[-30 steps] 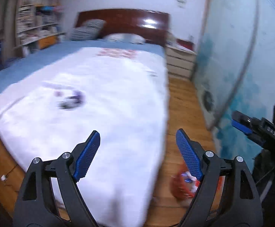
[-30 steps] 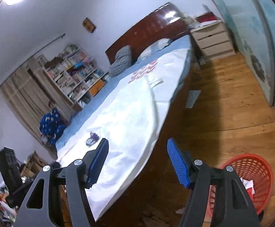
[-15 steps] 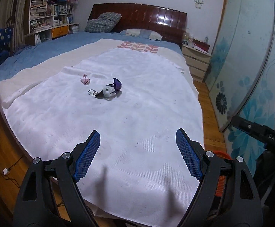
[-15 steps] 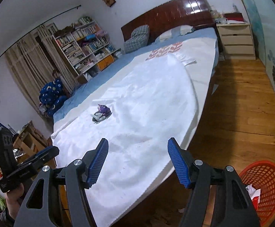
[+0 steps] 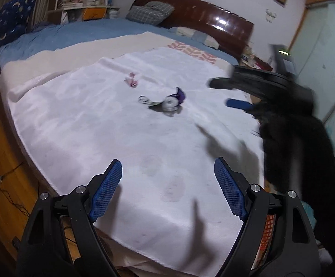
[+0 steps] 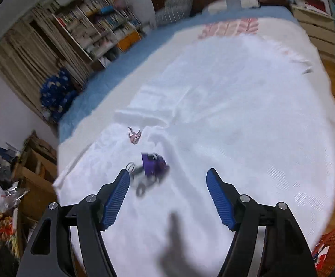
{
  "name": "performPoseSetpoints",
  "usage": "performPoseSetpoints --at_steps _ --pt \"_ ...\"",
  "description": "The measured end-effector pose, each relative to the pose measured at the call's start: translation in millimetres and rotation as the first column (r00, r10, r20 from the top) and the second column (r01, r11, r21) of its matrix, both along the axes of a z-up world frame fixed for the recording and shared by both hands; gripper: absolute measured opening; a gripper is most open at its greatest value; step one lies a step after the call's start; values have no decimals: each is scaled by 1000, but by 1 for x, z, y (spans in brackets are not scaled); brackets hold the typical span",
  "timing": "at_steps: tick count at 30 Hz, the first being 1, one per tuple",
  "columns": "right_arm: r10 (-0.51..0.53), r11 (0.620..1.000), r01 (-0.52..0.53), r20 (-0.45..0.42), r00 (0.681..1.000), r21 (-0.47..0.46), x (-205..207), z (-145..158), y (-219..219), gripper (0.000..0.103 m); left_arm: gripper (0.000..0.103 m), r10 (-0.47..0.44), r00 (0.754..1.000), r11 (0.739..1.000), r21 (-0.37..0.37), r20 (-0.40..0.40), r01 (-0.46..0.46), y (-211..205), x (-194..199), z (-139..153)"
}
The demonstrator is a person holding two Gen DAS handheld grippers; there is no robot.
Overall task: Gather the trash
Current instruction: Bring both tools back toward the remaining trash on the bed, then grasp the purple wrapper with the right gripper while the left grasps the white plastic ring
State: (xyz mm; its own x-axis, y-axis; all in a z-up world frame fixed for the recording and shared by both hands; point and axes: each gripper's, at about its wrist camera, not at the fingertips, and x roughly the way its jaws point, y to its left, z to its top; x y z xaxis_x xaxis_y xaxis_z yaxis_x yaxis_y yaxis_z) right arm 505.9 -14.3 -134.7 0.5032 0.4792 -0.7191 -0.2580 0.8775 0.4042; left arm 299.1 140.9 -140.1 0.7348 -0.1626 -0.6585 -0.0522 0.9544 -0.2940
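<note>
A purple and white wrapper clump [image 5: 169, 101] lies on the white bed cover [image 5: 98, 127], with a small pink scrap [image 5: 131, 80] beyond it. Both show in the right wrist view, wrapper [image 6: 152, 166] and scrap [image 6: 134, 136]. My left gripper [image 5: 168, 189] is open and empty over the near bed edge. My right gripper [image 6: 167, 195] is open and empty, hovering just short of the wrapper; it also shows in the left wrist view [image 5: 227, 93], reaching in from the right. A red basket [image 6: 331, 242] sits on the floor at the bed's right.
A wooden headboard [image 5: 202, 20] and pillows lie at the far end. A bookshelf [image 6: 98, 25] stands on the left wall, a nightstand [image 6: 317, 30] on the right. Clutter and boxes [image 6: 3, 184] lie at the bed's left foot. Wood floor surrounds the bed.
Both grippers have swung from the floor and basket side over the bed. The right gripper has moved in close to the purple wrapper and now crosses the left wrist view.
</note>
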Motion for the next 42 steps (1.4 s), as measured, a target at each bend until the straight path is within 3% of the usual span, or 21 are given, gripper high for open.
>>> performPoseSetpoints --at_steps 6,8,9,10,18,24,30,33,37,39,42 --pt "37 990 -44 -59 998 -131 39 -40 64 68 82 37 999 999 -35 -17 -38 25 4 -3" --pt "7 989 -18 -71 997 -150 44 -51 65 54 82 45 999 998 -39 -15 -46 29 5 -2" --pt "-7 990 -2 -64 998 -144 45 -52 63 33 82 48 999 998 -42 -12 -48 31 5 -2" --pt "-12 992 4 -62 998 -124 45 -52 59 26 82 48 999 998 -44 -12 -49 32 6 -2" --pt "15 1000 -15 -11 1000 -23 9 -27 20 26 82 27 1000 998 -50 -5 -28 19 21 -4" --pt "1 999 -2 20 1000 50 -84 -7 -60 26 82 17 1000 999 -49 -6 -18 8 54 -8" --pt "-37 995 35 19 999 91 -165 -32 -131 26 83 10 999 1000 -7 -30 -10 -4 111 -15" --pt "-66 992 68 -19 998 110 -168 -50 -158 26 88 60 998 997 -48 -36 -61 -7 132 -18" --pt "-85 990 86 -16 996 112 -154 -50 -178 26 88 69 997 997 -43 -41 -71 -17 159 -21" --pt "-92 987 93 -16 996 132 -147 -47 -192 26 88 72 995 995 -60 -65 -76 -21 170 -29" --pt "-99 985 101 -19 995 137 -138 -47 -205 26 87 144 979 982 -102 -146 -160 -11 180 -49"
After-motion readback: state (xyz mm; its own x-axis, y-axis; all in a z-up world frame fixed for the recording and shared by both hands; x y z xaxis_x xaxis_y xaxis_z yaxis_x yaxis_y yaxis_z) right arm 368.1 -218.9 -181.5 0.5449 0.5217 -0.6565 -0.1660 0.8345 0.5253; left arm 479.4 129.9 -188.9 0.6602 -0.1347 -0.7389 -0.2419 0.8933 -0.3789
